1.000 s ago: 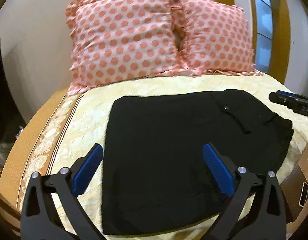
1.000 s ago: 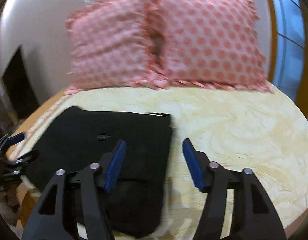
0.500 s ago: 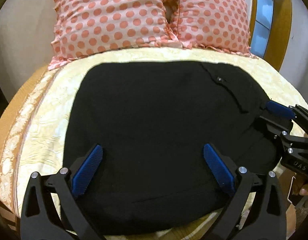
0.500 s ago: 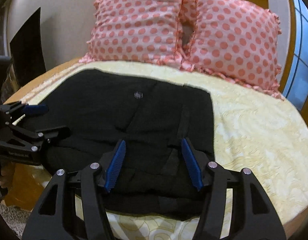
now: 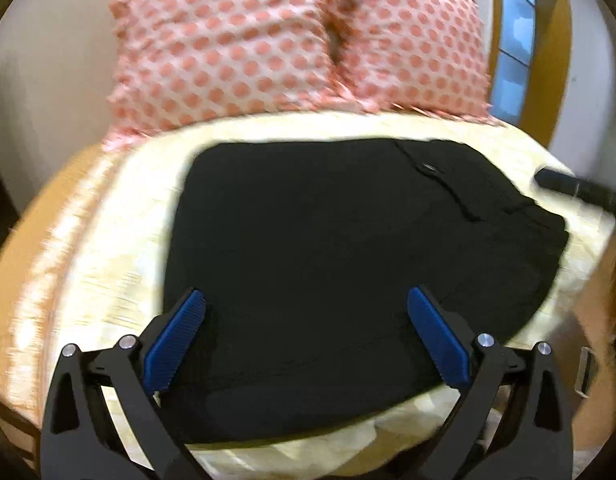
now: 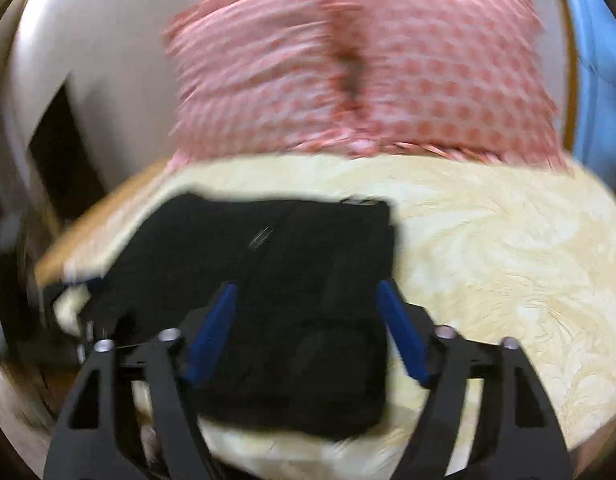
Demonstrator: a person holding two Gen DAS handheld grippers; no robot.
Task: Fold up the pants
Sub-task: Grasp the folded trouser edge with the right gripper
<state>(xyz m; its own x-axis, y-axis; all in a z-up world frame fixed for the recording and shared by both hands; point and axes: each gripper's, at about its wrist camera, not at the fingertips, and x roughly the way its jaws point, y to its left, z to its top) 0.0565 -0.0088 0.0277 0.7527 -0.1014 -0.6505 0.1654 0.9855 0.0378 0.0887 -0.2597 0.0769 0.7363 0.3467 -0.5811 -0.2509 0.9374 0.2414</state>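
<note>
Left wrist view: folded black fabric pants (image 5: 328,248) on the yellow patterned bed (image 5: 120,248).
Pants lie ahead of both claws, long axis crosswise; left claw (image 5: 306,334) and right claw (image 6: 308,334) gape, empty.

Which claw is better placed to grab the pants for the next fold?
Probably the right claw: it is open with the right end of the pants between its fingers. The left claw, also open, faces the broad middle, not an edge.
</note>
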